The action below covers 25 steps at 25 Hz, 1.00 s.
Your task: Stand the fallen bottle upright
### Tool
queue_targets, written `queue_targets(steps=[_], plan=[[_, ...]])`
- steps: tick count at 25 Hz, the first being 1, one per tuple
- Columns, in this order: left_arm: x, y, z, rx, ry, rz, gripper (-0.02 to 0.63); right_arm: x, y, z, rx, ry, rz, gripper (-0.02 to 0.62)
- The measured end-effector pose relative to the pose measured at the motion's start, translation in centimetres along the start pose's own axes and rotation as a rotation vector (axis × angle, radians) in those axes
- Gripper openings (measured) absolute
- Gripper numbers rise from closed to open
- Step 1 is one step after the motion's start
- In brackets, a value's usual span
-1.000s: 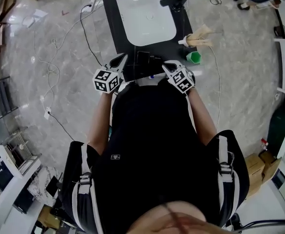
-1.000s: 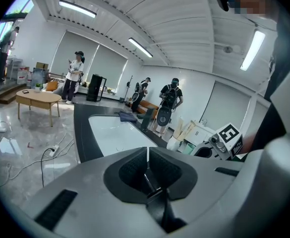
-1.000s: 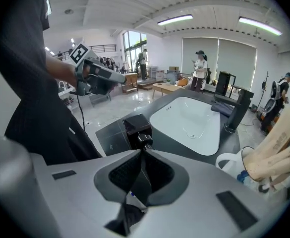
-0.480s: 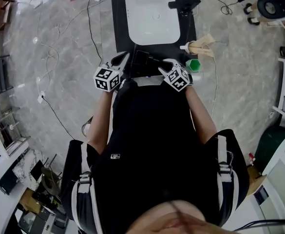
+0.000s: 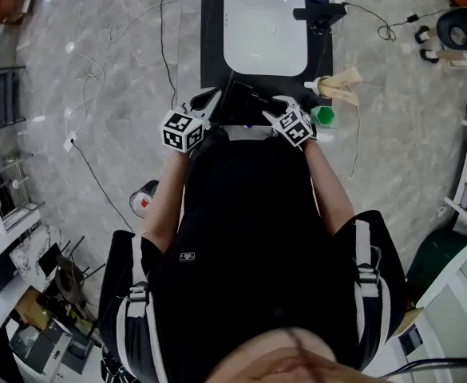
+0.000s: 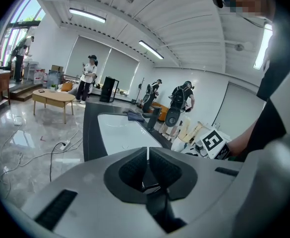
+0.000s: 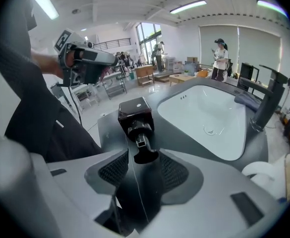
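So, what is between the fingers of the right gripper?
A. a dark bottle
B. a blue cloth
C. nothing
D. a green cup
A: the right gripper view shows the dark bottle between the fingers of the right gripper, which have just been opening and now stand apart around it.
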State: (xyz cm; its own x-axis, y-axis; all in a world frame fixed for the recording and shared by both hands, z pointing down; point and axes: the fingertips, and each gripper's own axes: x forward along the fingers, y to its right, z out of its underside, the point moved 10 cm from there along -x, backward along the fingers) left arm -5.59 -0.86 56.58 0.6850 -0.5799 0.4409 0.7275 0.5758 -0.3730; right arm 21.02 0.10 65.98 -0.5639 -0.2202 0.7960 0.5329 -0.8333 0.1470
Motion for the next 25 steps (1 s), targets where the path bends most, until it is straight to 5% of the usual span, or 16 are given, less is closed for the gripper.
queue_targets(steps=[14,25], plan=[[-1.8,-1.2,0.2,-0.026,0.027,-0.053,0.023,1.3,0.6,-0.4,-0.017,-0.035,-0.016,0.218],[-1.6,-1.7,-0.1,-0.02,0.033,-0.019,0.023,-0.1,-0.2,-2.0,-0.021,-0.025,-0.008,0.212]])
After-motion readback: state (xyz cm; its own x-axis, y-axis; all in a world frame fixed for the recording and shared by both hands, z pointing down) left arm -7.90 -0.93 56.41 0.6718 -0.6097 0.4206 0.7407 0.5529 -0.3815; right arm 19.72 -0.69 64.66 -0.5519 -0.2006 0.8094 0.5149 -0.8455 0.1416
